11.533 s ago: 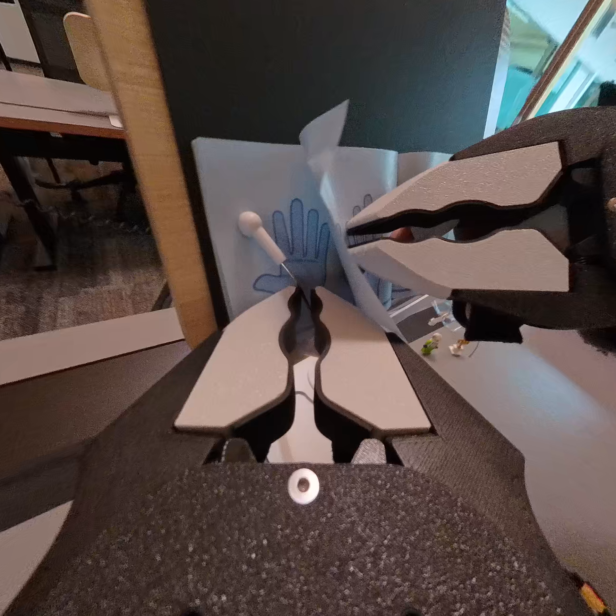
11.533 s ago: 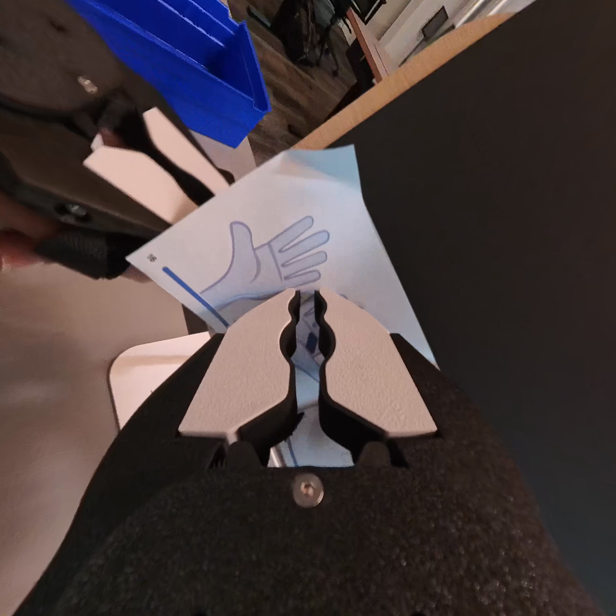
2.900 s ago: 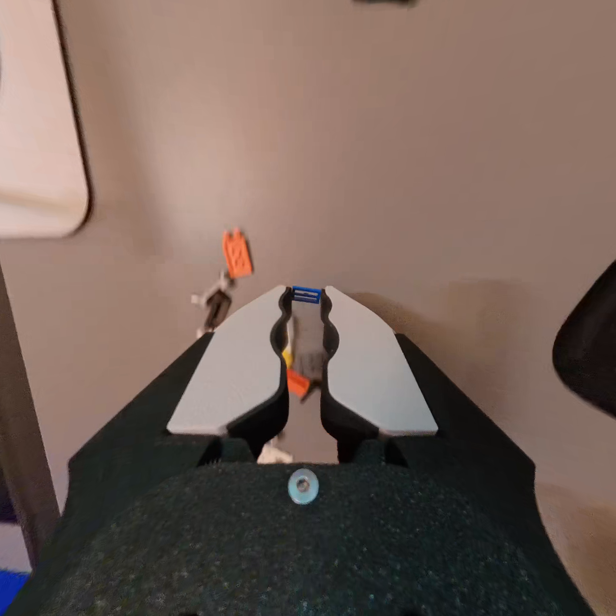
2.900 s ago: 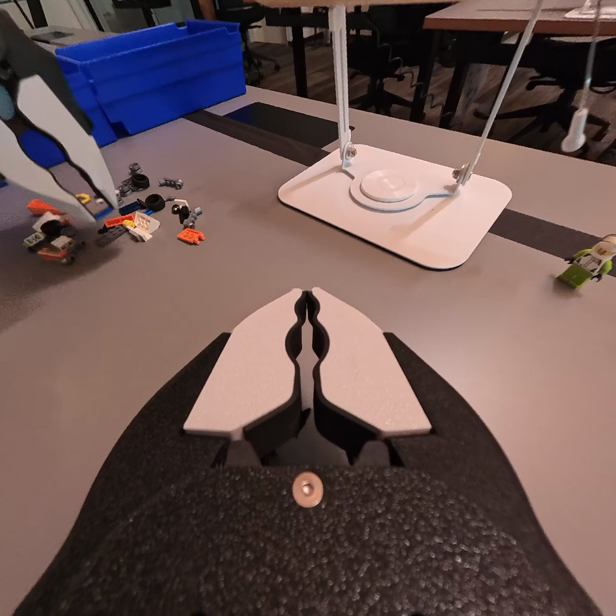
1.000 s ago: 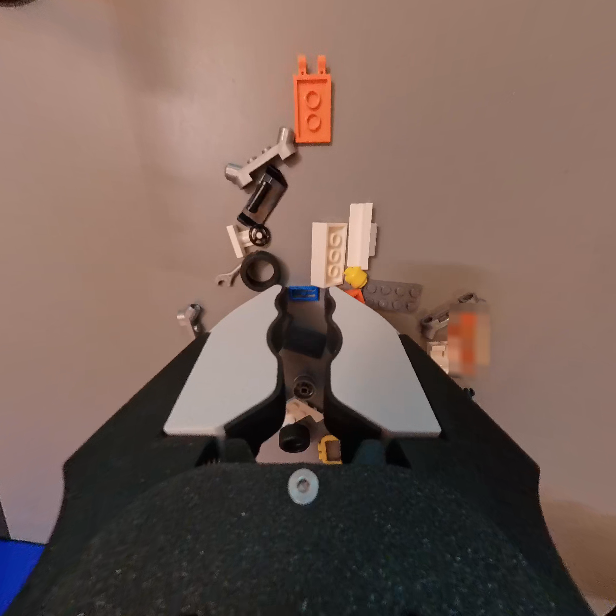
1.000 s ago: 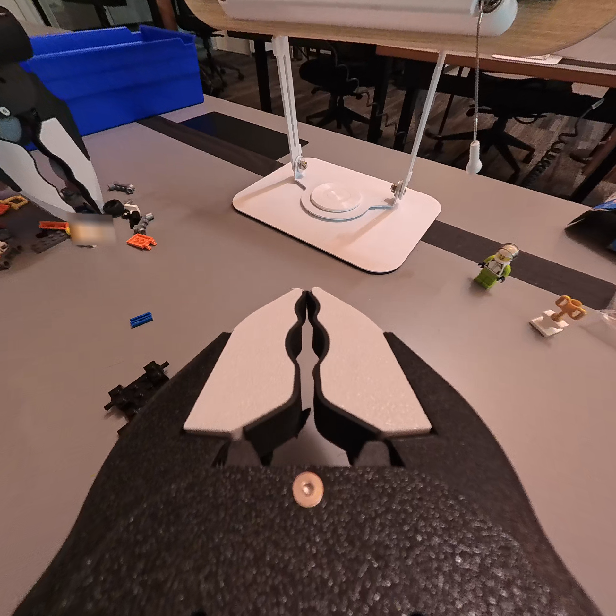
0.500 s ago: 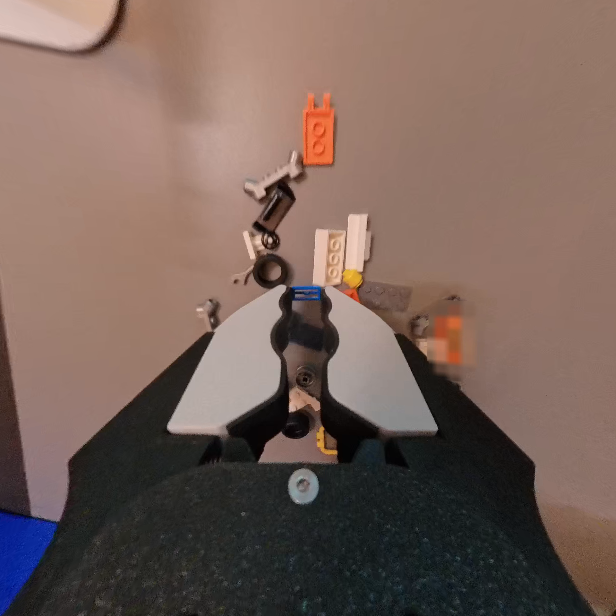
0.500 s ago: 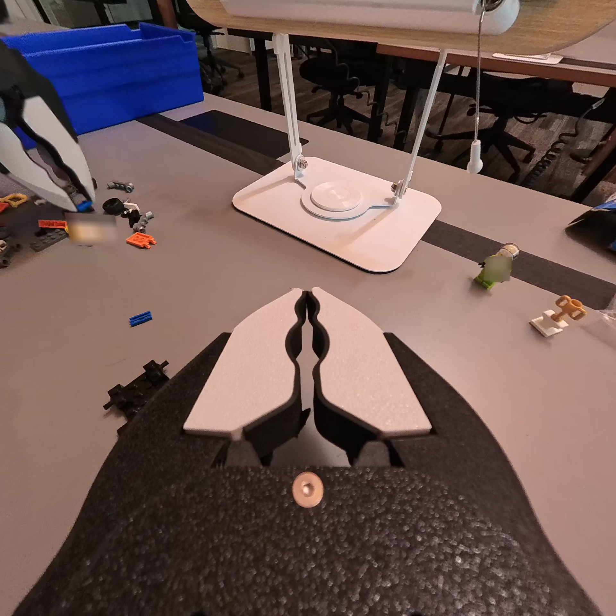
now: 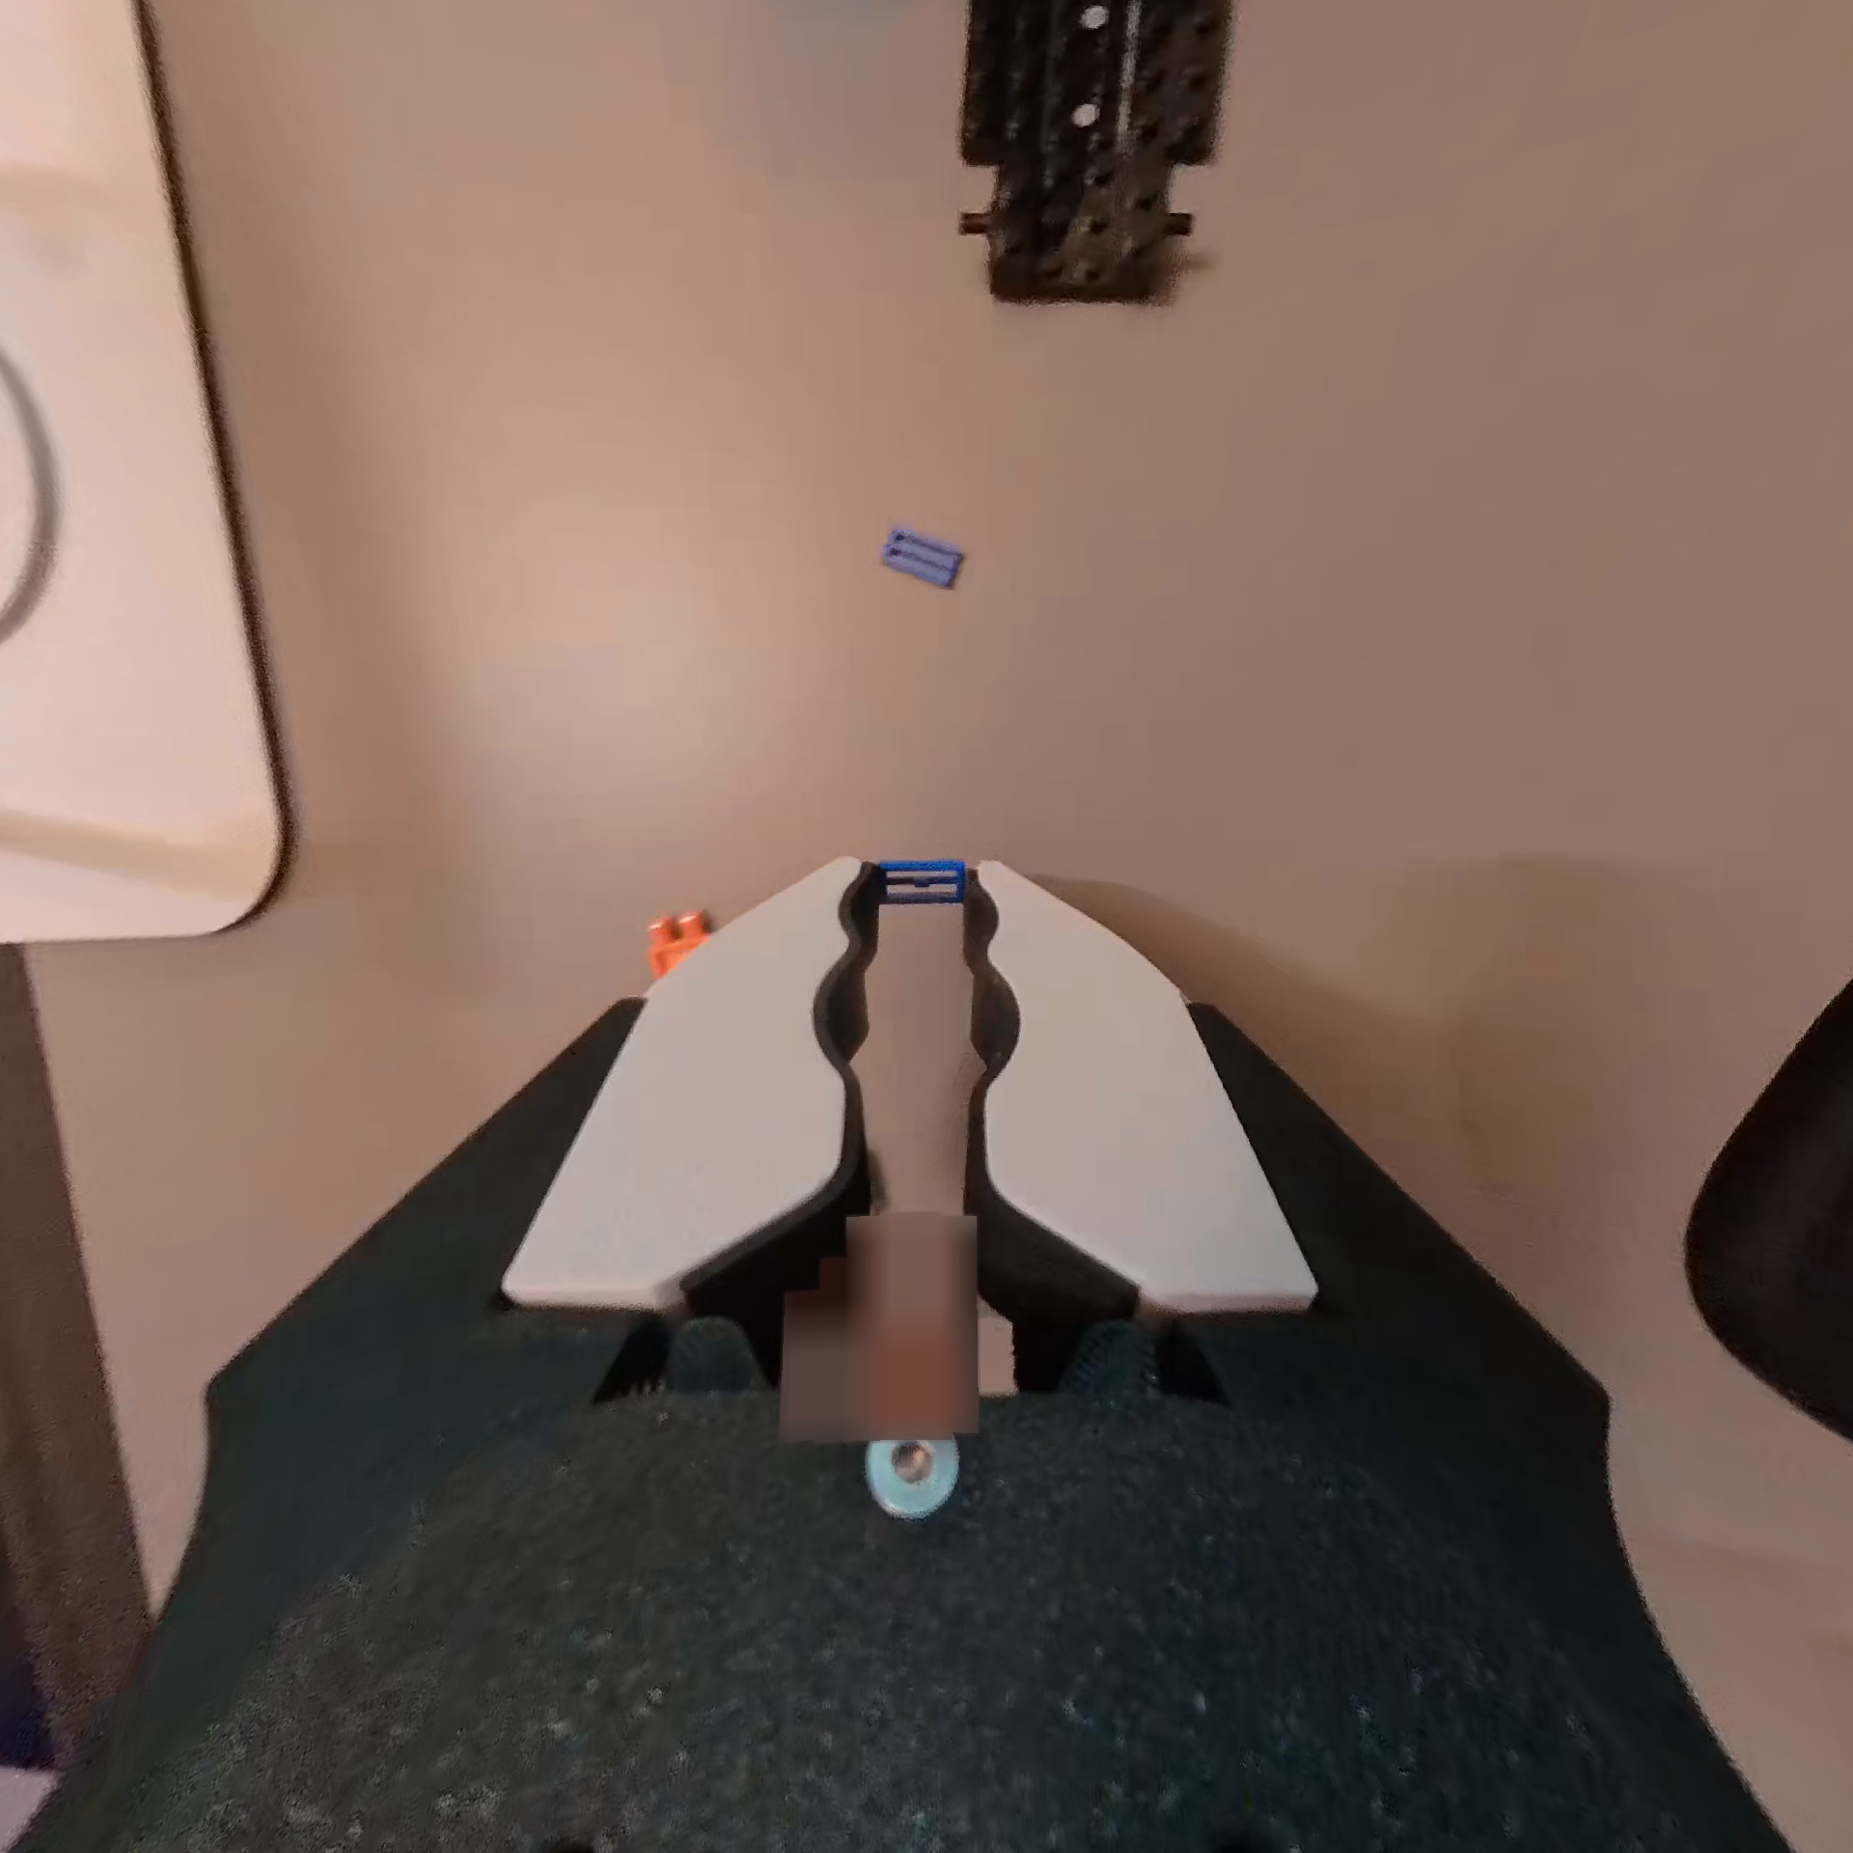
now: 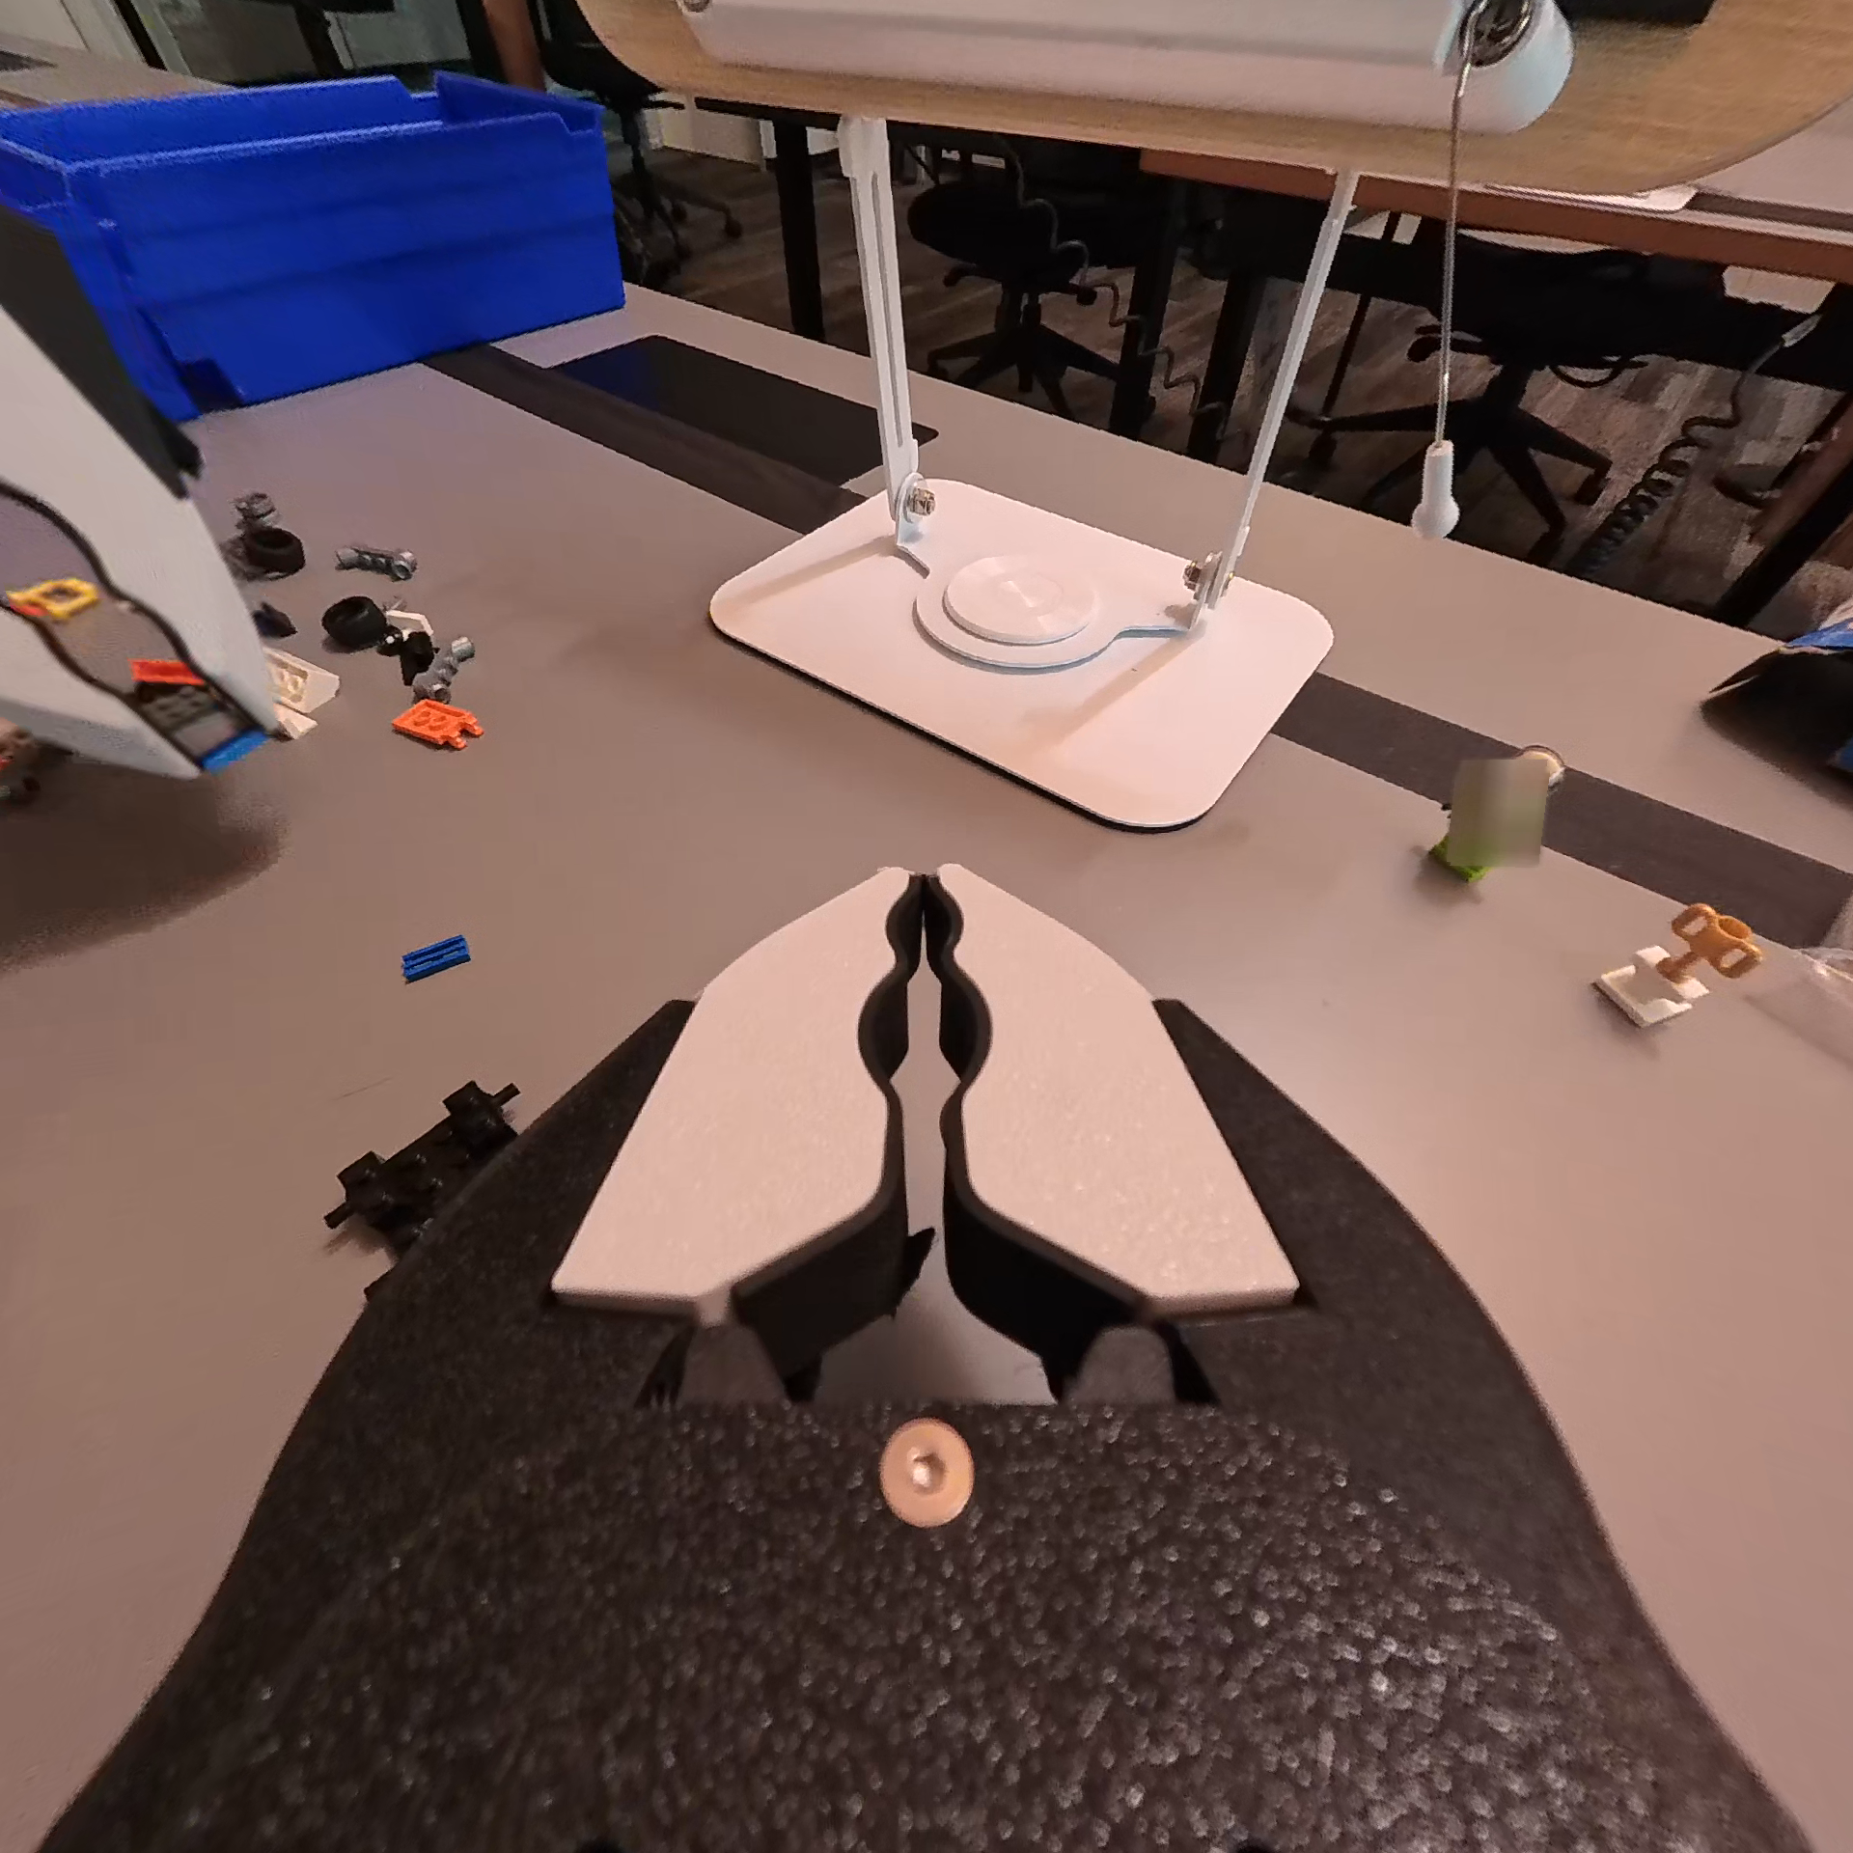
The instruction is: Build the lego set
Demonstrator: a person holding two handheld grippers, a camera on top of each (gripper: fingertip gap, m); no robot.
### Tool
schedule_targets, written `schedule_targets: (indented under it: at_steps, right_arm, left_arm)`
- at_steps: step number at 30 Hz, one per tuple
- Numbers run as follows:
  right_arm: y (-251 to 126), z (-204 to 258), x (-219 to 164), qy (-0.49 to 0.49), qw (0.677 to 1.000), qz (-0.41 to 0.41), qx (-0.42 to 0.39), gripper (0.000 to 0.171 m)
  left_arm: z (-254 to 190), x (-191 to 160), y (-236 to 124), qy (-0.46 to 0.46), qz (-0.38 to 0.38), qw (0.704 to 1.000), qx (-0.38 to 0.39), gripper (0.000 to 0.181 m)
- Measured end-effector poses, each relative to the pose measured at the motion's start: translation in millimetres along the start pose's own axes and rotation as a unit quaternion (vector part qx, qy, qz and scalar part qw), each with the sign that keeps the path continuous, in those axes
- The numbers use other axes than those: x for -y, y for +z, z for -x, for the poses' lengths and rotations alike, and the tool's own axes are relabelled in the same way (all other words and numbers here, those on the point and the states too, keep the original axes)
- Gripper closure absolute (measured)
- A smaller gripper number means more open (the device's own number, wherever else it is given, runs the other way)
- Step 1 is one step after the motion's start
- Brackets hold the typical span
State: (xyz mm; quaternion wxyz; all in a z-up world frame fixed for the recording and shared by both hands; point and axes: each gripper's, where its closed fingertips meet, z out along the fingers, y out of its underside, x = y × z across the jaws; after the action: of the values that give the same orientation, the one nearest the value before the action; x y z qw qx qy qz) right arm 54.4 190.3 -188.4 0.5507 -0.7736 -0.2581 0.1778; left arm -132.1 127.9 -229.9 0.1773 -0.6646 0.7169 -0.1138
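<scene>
The left claw [image 9: 920, 882] was clenched on a small blue grille piece [image 9: 920, 884] pinched at its very tips, held above the grey worktop [image 9: 1304, 602]. A second blue grille piece [image 9: 922, 553] lay flat on the worktop at 12 o'clock from the tips, well apart from them, and a black chassis plate [image 9: 1088, 150] lay farther off at 1 o'clock, blurred. An orange clip plate [image 9: 674, 941] showed just beside the left finger at 9 o'clock. The right claw [image 10: 924, 882] was clenched on nothing, tips together, low over the worktop. From it, the loose parts pile [image 10: 401, 642] sat at 10 o'clock, beside the left claw, the white lamp base [image 10: 1153, 732] at 12 o'clock, and a white-and-gold piece [image 10: 978, 968] at 3 o'clock.
</scene>
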Motion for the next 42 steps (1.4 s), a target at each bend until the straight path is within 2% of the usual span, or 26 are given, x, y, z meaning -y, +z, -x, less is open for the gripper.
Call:
schedule_targets:
  at_steps: [5,10,15,19,24,27,32,37,40,42]
  right_arm:
    - [1.7,1.7,-2.8,-0.002,1.000,0.005,0.003,0.171]
    - [3.1,1.7,-6.1,-0.003,1.000,0.011,0.003,0.171]
    - [4.5,2.1,-9.0,0.000,1.000,0.016,0.005,0.171]
    - [4.9,2.3,-10.3,0.002,1.000,0.018,0.007,0.171]
    - [4.8,2.0,-10.6,0.007,1.000,0.018,0.008,0.171]
    - [5.4,2.4,-11.6,0.007,1.000,0.019,0.008,0.171]
    - [8.0,3.3,-17.2,0.005,1.000,0.029,0.008,0.171]
    - [9.6,4.1,-21.3,0.003,0.999,0.036,0.006,0.171]
    - [8.7,3.4,-21.4,0.001,0.999,0.036,0.003,0.171]
    - [8.3,2.6,-21.2,0.003,0.999,0.035,0.002,0.171]
  left_arm:
    - [-23.8,-7.4,15.4,-0.001,0.011,0.999,-0.032,0.166]
    - [-33.1,-21.3,12.6,-0.012,0.007,0.999,-0.044,0.165]
    - [-46.5,-39.4,3.1,-0.028,0.009,0.999,-0.045,0.154]
    - [-51.1,-53.5,-18.3,-0.070,-0.018,0.997,-0.015,0.151]
    - [-58.1,-77.6,-50.7,-0.143,-0.090,0.984,0.055,0.162]
    - [-66.4,-95.6,-58.6,-0.179,-0.118,0.972,0.096,0.167]
    - [-73.3,-121.0,-52.4,-0.221,-0.114,0.958,0.143,0.158]
    - [-64.8,-122.1,-44.4,-0.207,-0.095,0.960,0.164,0.152]
    - [-66.4,-125.1,-37.2,-0.196,-0.069,0.966,0.155,0.155]
    - [-70.1,-127.0,-33.4,-0.191,-0.056,0.968,0.150,0.164]
